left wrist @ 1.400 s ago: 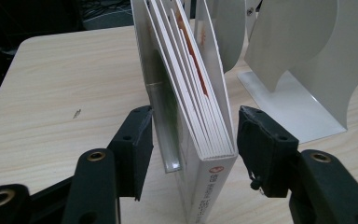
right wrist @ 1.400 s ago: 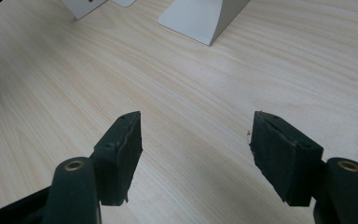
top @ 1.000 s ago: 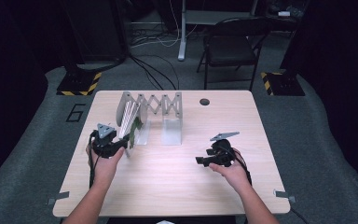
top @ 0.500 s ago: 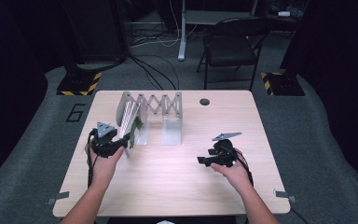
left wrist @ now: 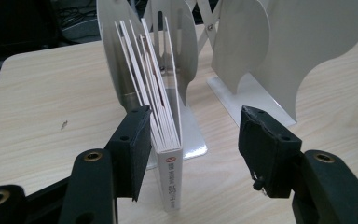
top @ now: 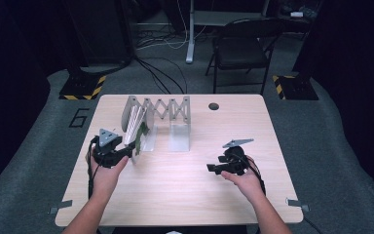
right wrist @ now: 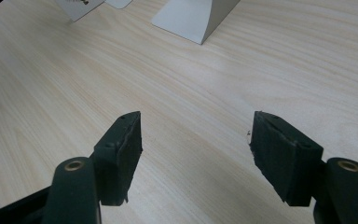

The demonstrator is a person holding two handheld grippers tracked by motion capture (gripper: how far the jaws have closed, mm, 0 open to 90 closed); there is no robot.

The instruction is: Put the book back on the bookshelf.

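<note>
A white accordion book rack (top: pixel 175 109) stands at the back left of the wooden table (top: pixel 185 195). A thin book (top: pixel 135 127) with white pages stands upright in its leftmost slot. In the left gripper view the book (left wrist: pixel 171 182) shows spine-on, between the jaws of my left gripper (left wrist: pixel 193 149). It sits right by the left pad (left wrist: pixel 137 147), with a wide gap to the right pad, so the gripper is open. In the high view the left gripper (top: pixel 130 146) points at the rack's front. My right gripper (right wrist: pixel 196 154) is open over bare wood at the table's right (top: pixel 214 168).
The rack's other dividers (left wrist: pixel 284 56) stand to the right of the book with vacant slots. A round cable hole (top: pixel 214 106) sits at the table's back. Behind the table are a folding chair (top: pixel 243 48), floor cables and striped stand bases (top: pixel 83 87).
The left hand has lifted slightly at the rack's front. The right hand has stayed where it was. Both sets of jaws stand as wide as before.
</note>
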